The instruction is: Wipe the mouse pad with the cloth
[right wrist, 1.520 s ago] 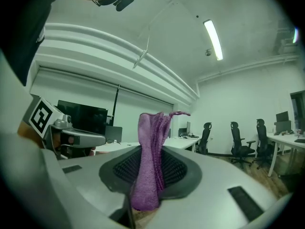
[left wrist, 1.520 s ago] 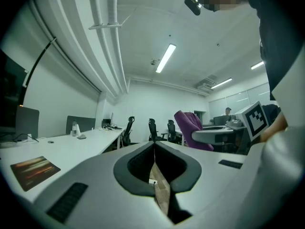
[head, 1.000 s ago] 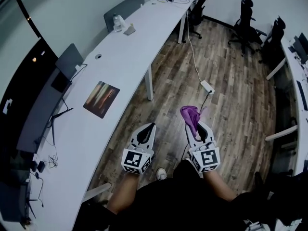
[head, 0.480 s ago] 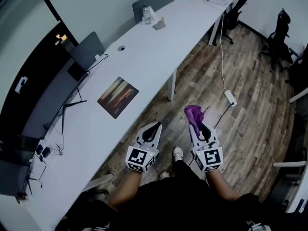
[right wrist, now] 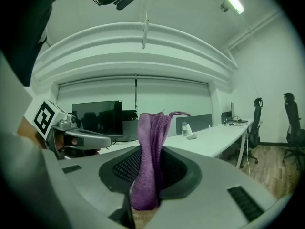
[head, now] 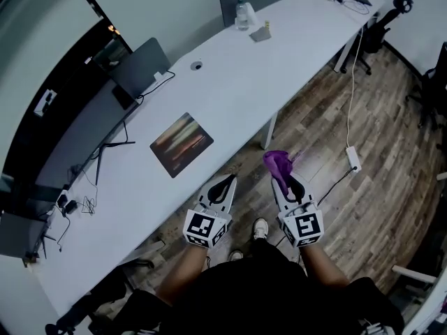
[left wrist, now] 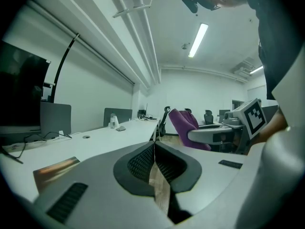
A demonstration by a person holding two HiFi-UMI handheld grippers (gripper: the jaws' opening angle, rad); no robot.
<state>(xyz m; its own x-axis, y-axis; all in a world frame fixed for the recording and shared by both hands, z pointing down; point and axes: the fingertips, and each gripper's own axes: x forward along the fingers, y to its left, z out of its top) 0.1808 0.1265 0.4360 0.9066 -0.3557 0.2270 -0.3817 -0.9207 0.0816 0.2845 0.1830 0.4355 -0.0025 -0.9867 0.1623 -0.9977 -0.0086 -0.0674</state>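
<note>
The mouse pad (head: 181, 144), a dark rectangle with orange and brown streaks, lies flat on the long white desk (head: 230, 82); it shows at the lower left of the left gripper view as mouse pad (left wrist: 55, 170). My right gripper (head: 285, 176) is shut on a purple cloth (head: 278, 164), which sticks up from the jaws as cloth (right wrist: 149, 156). My left gripper (head: 225, 181) is shut with nothing in it, its pads meeting at gripper (left wrist: 154, 147). Both grippers hang over the wooden floor, short of the desk's near edge.
A monitor (head: 141, 67) and cables (head: 112, 145) stand behind the pad. A bottle (head: 242, 14) and a small object (head: 260, 35) sit farther along the desk. A white power strip (head: 353, 158) lies on the floor to the right. Office chairs (head: 385, 21) stand at the far end.
The view has swung so the desk and mouse pad sit closer and more central. Both grippers keep their pose; the cloth stays held in the right one.
</note>
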